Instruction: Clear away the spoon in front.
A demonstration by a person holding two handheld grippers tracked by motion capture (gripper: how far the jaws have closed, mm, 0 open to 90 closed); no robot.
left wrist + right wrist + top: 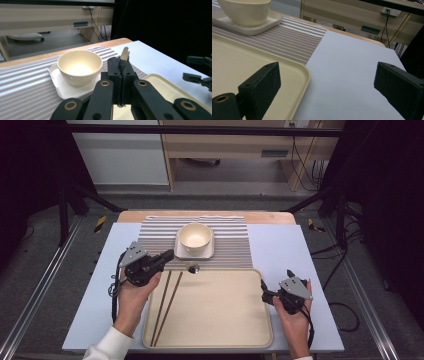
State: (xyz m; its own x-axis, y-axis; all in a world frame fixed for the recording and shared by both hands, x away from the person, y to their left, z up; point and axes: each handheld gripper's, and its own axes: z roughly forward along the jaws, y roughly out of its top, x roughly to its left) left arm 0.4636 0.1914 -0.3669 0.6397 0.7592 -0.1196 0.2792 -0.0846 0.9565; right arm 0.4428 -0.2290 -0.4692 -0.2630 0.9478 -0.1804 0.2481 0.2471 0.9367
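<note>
My left gripper is shut on a metal spoon. The spoon's bowl sticks out past the fingertips, over the far edge of the beige tray. Just beyond it a cream bowl stands on a square white plate. A pair of dark chopsticks lies on the left part of the tray. My right gripper is open at the tray's right edge, its jaws wide apart and nothing between them.
A striped placemat lies under the plate, on a pale blue sheet that covers the table. The right gripper's jaws also show at the right of the left gripper view. A wooden cabinet and cables stand behind the table.
</note>
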